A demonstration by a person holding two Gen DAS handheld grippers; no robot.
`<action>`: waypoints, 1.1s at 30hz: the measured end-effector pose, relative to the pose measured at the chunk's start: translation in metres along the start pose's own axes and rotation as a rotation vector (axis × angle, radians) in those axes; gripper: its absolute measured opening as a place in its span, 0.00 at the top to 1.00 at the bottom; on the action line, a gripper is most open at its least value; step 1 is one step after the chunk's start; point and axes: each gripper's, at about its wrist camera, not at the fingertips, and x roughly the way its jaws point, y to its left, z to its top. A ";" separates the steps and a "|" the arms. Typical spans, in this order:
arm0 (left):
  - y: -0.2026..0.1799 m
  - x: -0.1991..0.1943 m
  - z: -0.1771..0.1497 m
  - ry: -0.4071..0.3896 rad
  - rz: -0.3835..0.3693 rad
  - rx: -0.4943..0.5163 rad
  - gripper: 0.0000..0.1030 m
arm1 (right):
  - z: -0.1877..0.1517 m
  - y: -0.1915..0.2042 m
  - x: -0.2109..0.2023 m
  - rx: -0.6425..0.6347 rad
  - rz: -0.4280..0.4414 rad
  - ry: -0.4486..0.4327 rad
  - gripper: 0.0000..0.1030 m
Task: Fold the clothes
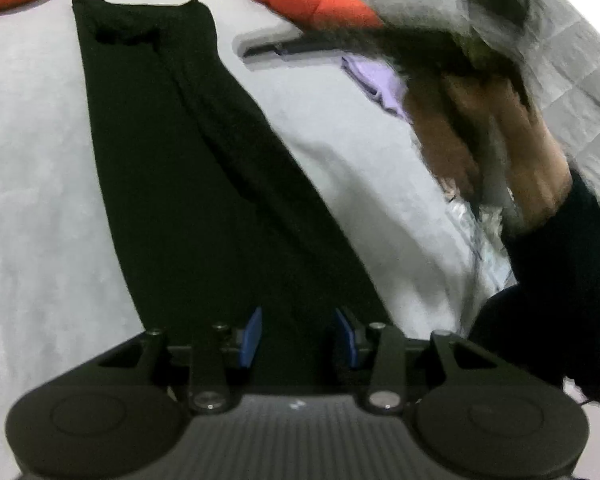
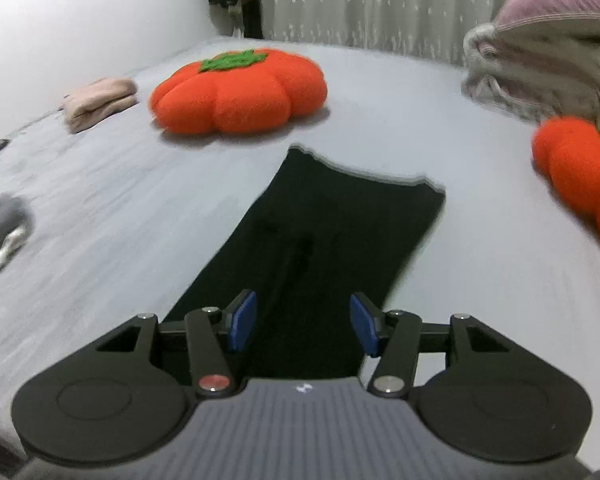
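Note:
A long black garment [image 1: 188, 184] lies flat on the grey bed [image 1: 32, 200], folded into a narrow strip that runs away from me. My left gripper [image 1: 299, 336] hovers over its near end, blue pads apart, with only dark cloth showing in the gap. In the right wrist view the same black garment [image 2: 320, 232] stretches ahead, and my right gripper [image 2: 304, 322] is open above its near end with nothing pinched. A person's hand [image 1: 532, 168] in a dark sleeve, blurred, holds that right gripper at the right of the left wrist view.
Two orange pumpkin cushions [image 2: 236, 92] [image 2: 580, 176] lie beyond and to the right of the garment. A folded beige garment [image 2: 100, 100] sits far left, and a pile of clothes [image 2: 540, 60] back right. Grey clothes [image 2: 4, 220] lie at the left edge, a lilac cloth [image 1: 380, 84] near the hand.

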 end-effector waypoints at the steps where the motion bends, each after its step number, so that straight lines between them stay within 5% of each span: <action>1: 0.001 -0.003 -0.001 -0.006 -0.002 -0.003 0.60 | -0.017 0.005 -0.016 -0.003 0.025 0.002 0.47; 5: 0.008 -0.010 -0.003 -0.023 0.028 -0.030 0.62 | -0.090 0.048 -0.069 -0.098 0.082 0.005 0.51; 11: 0.015 -0.014 -0.009 -0.061 0.013 -0.095 0.62 | -0.144 0.108 -0.089 -0.213 0.110 -0.007 0.53; 16: 0.011 -0.007 -0.008 -0.059 0.012 -0.086 0.62 | -0.167 0.128 -0.085 -0.250 0.073 0.041 0.95; 18: 0.009 -0.006 -0.009 -0.054 0.010 -0.080 0.62 | -0.170 0.126 -0.088 -0.231 0.069 0.039 0.98; 23: 0.007 -0.005 -0.006 -0.062 0.015 -0.075 0.62 | -0.177 0.139 -0.122 -0.267 0.094 -0.111 0.98; 29: 0.005 0.002 -0.004 -0.054 0.039 -0.074 0.62 | -0.181 0.146 -0.111 -0.278 0.012 -0.086 0.96; 33: 0.006 0.003 -0.003 -0.053 0.035 -0.079 0.62 | -0.179 0.145 -0.117 -0.299 0.006 -0.107 0.62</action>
